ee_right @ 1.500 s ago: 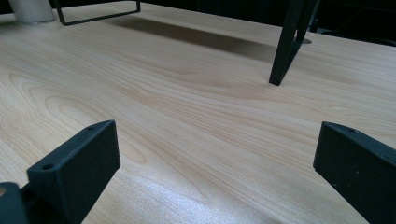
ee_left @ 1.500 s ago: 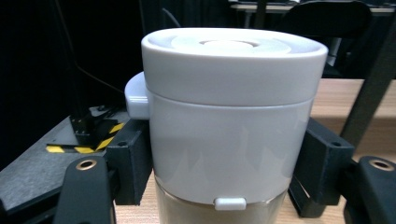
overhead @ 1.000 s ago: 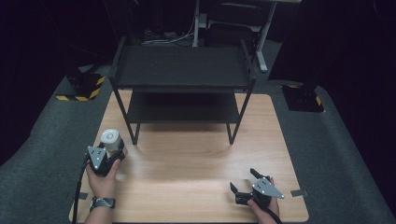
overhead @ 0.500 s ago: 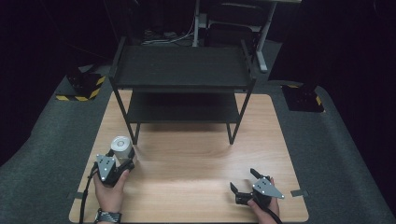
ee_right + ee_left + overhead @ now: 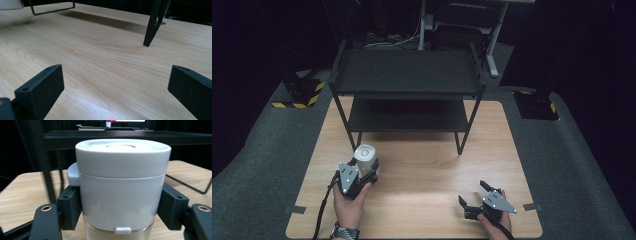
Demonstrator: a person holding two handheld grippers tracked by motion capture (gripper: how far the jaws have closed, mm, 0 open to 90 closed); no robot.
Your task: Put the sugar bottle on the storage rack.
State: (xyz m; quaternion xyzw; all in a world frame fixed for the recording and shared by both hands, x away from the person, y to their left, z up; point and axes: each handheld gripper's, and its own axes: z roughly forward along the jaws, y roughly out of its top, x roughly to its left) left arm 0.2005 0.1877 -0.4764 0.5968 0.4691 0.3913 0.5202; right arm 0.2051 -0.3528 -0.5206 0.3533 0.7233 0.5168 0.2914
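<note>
White canister (image 5: pixel 365 157) stands upright in left gripper (image 5: pixel 362 172).

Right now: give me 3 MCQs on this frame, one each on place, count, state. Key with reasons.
1. Where is the white canister?
A. top shelf
B. table, near left
C. floor

2. How many shelves has the black rack?
A. one
B. two
C. four

3. How is the right gripper?
A. open, empty
B. shut on canister
C. shut on rack leg

Key: B, it stands between the left gripper jaws, before the rack; B, an upper and a lower shelf show; A, jaws spread over bare table.
</note>
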